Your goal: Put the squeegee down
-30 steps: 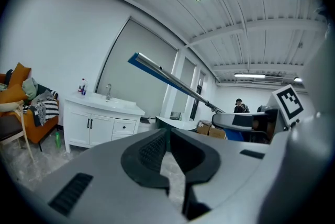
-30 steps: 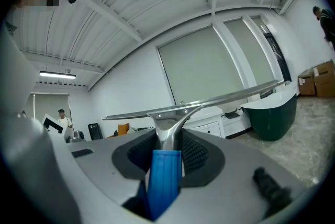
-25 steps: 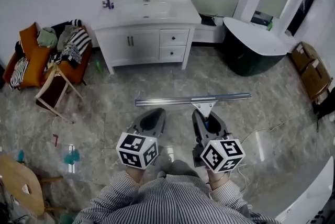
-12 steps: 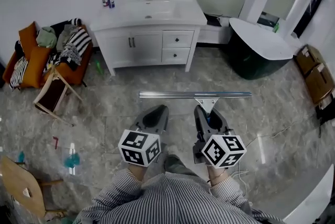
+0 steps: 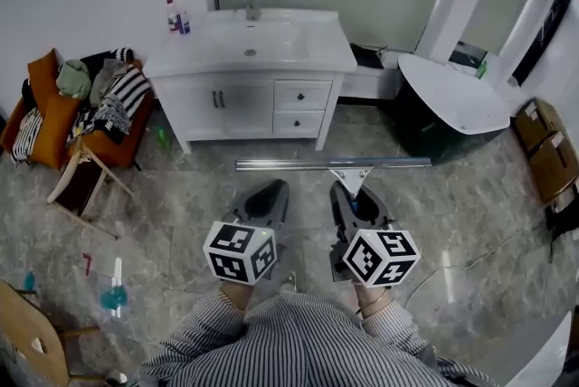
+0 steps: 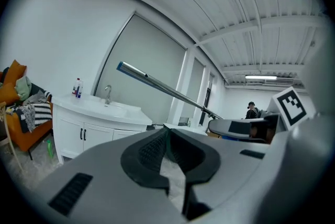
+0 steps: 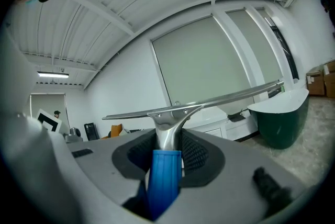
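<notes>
Fingers (image 7: 201, 157) of the right gripper (image 5: 355, 193) clamp the squeegee (image 5: 289, 165) by its handle; left gripper (image 5: 271, 188) fingers are together, empty. Both have advanced toward the sink cabinet (image 5: 244, 96), with the squeegee airborne in front of it: set-down pending.

We find no words, numbers or brand names that we can read. The left cube (image 5: 238, 251) on the left tongs (image 5: 268, 189) and the right cube (image 5: 381, 256) on the right tongs (image 5: 347, 192) bear only black-and-white square patterns. The bottles (image 5: 177, 17) on the vanity surface (image 5: 271, 46) have labels too small to read.
</notes>
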Motion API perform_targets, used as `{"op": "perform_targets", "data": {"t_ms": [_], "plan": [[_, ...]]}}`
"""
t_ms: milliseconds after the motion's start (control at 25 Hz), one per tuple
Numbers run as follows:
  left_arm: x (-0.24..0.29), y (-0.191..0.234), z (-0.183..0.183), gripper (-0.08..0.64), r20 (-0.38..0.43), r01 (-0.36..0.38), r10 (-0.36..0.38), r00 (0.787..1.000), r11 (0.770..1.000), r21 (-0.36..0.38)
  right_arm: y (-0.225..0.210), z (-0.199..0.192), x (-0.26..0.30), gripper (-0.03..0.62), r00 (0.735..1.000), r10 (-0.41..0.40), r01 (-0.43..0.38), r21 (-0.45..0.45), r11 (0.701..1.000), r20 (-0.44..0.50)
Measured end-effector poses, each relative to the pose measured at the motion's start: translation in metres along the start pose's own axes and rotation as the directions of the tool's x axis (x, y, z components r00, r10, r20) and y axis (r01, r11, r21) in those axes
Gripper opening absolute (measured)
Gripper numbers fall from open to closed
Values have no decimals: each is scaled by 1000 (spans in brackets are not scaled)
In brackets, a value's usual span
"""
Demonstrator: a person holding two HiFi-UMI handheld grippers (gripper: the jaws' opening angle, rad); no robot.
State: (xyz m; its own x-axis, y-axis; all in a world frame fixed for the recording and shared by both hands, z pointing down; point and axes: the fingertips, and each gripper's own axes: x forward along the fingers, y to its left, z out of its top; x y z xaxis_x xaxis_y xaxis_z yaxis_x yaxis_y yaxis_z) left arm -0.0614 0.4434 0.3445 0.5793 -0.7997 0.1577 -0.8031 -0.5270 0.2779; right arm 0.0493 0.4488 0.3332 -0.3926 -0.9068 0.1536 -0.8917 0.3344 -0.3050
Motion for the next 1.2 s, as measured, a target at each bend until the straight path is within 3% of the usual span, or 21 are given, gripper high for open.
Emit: {"op": "perform_targets", "data": {"t_ms": [320,560,800,1200], "plan": [[77,12,15,32,-9,-35,35,999,999,-16,-55,30,58,118,1000,19,-19,6,1000,-10],[103,26,6,32,-48,-34,32,998,999,-43,-64,16,82,118,998,27,-26,19,999,-57],[137,47,6,32,-77,-24,20,997,998,-50,-87,17,111,118,998,-21,24,44,999,-55],[211,120,58,32,-49,18,-19,999,1000,-23,-99,52,213,118,998,-69,69,38,997,-6]]}}
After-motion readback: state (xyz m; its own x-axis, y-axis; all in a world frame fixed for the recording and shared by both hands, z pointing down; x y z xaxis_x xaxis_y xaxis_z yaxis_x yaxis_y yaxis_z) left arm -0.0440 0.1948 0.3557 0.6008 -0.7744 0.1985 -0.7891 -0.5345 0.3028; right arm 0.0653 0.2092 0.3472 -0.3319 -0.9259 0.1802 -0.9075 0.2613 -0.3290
